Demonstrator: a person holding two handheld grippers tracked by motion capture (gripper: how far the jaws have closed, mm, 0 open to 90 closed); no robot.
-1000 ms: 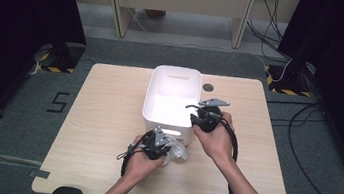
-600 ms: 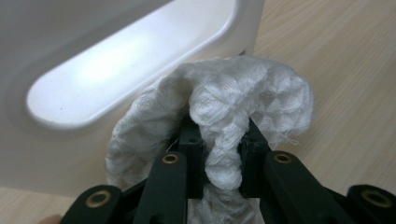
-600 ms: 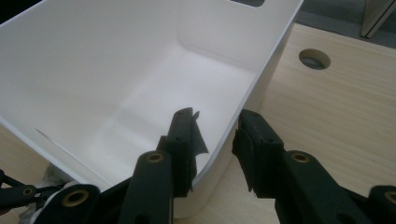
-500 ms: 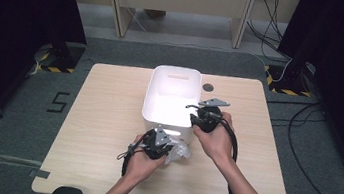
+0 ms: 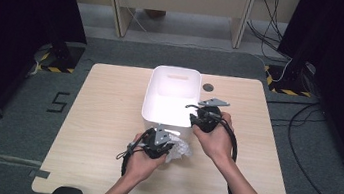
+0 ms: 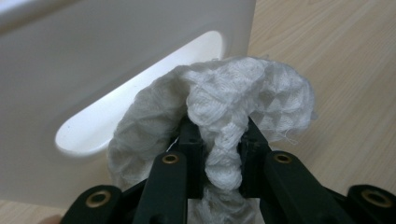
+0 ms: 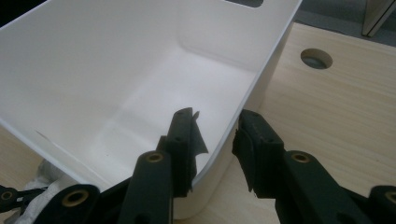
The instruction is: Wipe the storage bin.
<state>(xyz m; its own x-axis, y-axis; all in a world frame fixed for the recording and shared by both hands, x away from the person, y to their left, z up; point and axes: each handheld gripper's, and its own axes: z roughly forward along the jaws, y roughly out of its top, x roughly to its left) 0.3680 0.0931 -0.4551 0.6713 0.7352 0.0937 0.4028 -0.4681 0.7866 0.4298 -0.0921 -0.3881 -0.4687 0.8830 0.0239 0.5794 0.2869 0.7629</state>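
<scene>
A white knitted cloth point(image 6: 233, 93) is bunched between the jaws of my left gripper point(image 6: 219, 140), which is shut on it. This gripper point(image 5: 166, 145) sits low over the table just in front of the white plastic bin point(image 5: 152, 99), and the cloth point(image 5: 180, 151) bulges out to its right. The bin's near wall with its handle slot point(image 6: 135, 112) stands right behind the cloth. My right gripper point(image 7: 217, 126) is open astride the bin's right wall point(image 7: 261, 74) near the front corner, one jaw inside, one outside. From above, that gripper point(image 5: 193, 116) is at the bin's front right corner.
The bin's inside point(image 7: 116, 70) looks bare. A round cable hole point(image 5: 207, 87) lies in the wooden table point(image 5: 106, 118) behind the bin's right side. Desk legs and cables stand on the floor beyond the table's far edge.
</scene>
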